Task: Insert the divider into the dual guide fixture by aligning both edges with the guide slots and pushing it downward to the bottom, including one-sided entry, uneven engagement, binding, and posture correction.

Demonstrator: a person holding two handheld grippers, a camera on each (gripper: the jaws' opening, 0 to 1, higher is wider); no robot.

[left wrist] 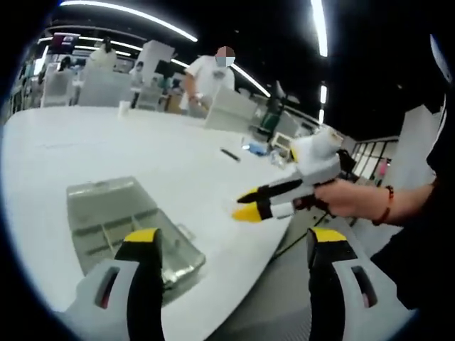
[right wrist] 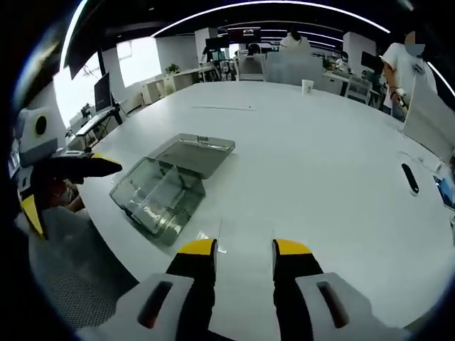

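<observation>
Quick count: one clear plastic box (right wrist: 158,193) with its one lid (right wrist: 193,153) flipped open, one paper cup (right wrist: 307,86), one black pen (right wrist: 410,177), and two grippers.

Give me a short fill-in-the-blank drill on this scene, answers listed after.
1. The clear plastic box lies on a ____ table.
2. The box's lid is ____.
3. The right tool has its jaws apart and holds ____.
4. The tips of both tools are coloured ____.

Answers: white; open; nothing; yellow
</observation>
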